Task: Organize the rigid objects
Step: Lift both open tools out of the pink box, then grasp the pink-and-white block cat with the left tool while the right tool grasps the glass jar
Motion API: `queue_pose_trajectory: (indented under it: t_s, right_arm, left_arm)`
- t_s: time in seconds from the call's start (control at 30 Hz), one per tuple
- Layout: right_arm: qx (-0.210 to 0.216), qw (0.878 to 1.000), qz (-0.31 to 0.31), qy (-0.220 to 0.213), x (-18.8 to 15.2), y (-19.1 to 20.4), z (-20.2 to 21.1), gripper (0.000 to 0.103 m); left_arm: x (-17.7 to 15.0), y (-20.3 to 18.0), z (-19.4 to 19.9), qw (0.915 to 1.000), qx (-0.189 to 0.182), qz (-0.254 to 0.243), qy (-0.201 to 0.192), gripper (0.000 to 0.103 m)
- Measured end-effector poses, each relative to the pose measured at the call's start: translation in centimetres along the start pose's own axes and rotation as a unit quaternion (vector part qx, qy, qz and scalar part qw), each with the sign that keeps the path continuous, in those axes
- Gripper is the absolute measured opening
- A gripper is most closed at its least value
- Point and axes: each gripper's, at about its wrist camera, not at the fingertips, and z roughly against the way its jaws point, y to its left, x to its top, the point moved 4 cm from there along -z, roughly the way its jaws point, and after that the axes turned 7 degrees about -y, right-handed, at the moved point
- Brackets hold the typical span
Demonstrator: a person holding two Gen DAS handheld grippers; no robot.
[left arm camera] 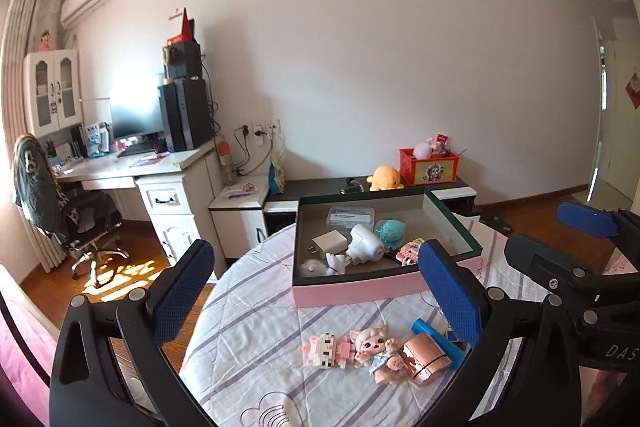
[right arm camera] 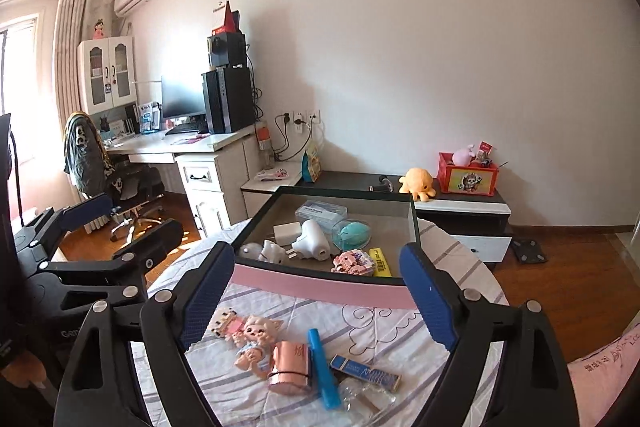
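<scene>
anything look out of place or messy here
Nothing is spilled or broken. Several items lie loose on the striped bedcover outside the pink box: a block figure, a doll, a rose-gold case, a blue tube and a blue flat pack. Both grippers are open, holding nothing.

Each claw carries blue textured pads on black arms. Beyond the claws sits a box with a pink front wall, dark green rim and grey inside. Between the right claw's pads, on the white, grey-striped quilt, lie a rose-gold case and a bright blue pen.
</scene>
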Motion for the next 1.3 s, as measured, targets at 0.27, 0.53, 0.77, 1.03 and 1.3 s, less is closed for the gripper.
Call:
queue_pose_trajectory:
  t_s: [0.27,0.53,0.77,1.03,1.3]
  right_arm:
    - [-0.016,0.999,-0.002,-0.030,-0.7,1.7,6.8,0.092]
    - [-0.022,0.999,0.000,-0.046,-1.0,2.5,11.0,0.093]
    - [-0.032,0.998,0.004,-0.060,-0.9,2.6,13.0,0.093]
    - [-0.035,0.998,0.003,-0.059,-1.2,2.4,13.7,0.094]
    - [-0.037,0.998,0.001,-0.048,-1.5,2.1,12.5,0.094]
  left_arm:
    - [-0.9,0.7,7.1,0.9995,0.017,0.023,-0.014,0.103]
    - [-0.7,0.5,11.0,0.9992,0.011,0.022,-0.032,0.103]
    - [-0.4,0.3,12.5,0.9988,0.004,0.024,-0.041,0.103]
    - [-0.2,0.0,12.9,0.9989,0.004,0.020,-0.042,0.103]
    - [-0.7,-0.3,11.9,0.9993,-0.001,0.019,-0.031,0.103]
